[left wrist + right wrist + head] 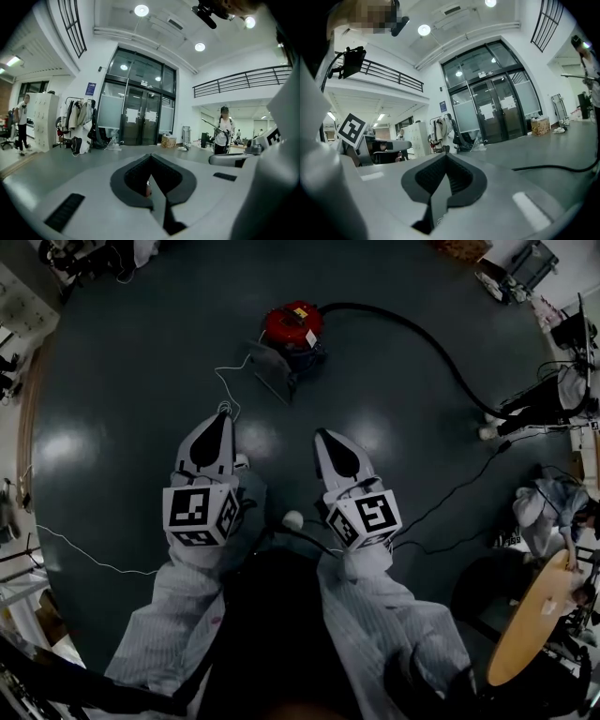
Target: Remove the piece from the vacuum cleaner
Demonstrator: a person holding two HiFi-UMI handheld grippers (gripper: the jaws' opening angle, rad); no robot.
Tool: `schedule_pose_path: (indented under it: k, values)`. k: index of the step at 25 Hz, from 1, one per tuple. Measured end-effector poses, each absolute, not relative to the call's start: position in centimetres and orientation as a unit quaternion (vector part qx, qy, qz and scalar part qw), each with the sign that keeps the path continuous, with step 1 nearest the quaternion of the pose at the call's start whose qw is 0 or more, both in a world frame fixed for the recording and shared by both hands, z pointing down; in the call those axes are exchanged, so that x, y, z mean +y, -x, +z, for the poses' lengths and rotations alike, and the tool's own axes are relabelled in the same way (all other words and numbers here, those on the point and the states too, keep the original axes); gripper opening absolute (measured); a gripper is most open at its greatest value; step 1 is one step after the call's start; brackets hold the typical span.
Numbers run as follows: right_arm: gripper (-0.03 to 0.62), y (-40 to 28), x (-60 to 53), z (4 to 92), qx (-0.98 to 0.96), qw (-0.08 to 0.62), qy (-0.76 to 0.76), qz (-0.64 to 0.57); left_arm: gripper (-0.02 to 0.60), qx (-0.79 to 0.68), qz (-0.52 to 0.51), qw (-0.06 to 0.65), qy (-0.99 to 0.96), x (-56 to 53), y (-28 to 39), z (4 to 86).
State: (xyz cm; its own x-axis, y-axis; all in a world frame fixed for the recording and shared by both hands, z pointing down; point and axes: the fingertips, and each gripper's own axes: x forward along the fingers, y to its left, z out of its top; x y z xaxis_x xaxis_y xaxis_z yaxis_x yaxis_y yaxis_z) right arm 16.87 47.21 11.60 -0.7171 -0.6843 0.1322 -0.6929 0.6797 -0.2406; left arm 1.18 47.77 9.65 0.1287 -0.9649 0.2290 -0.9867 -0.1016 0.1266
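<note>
The red vacuum cleaner (292,327) stands on the dark floor ahead of me. Its black hose (441,352) curves away to the right. A grey flat piece (272,371) sticks out at its front left side. Both grippers are held low and well short of it, pointing towards it. My left gripper (221,416) is shut and holds nothing; in the left gripper view its jaws (150,157) meet at a point. My right gripper (322,433) is shut and empty too, its jaws (444,157) closed together in the right gripper view.
A thin white cable (228,385) lies between the vacuum cleaner and my left gripper. Black cables (450,493) run across the floor at the right. A round wooden table (534,615) and a seated person (553,512) are at the right edge. Another person (222,136) stands by the glass doors (138,117).
</note>
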Motion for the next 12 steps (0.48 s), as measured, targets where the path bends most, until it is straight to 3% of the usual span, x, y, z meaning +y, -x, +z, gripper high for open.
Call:
schedule_pose_path:
  k: [12]
  values:
    - [0.002,-4.2,29.5,15.1,-0.889,0.033,-0.426,0.167,0.005,-0.612,0.108,0.130,-0.772,29.5,12.8,13.2]
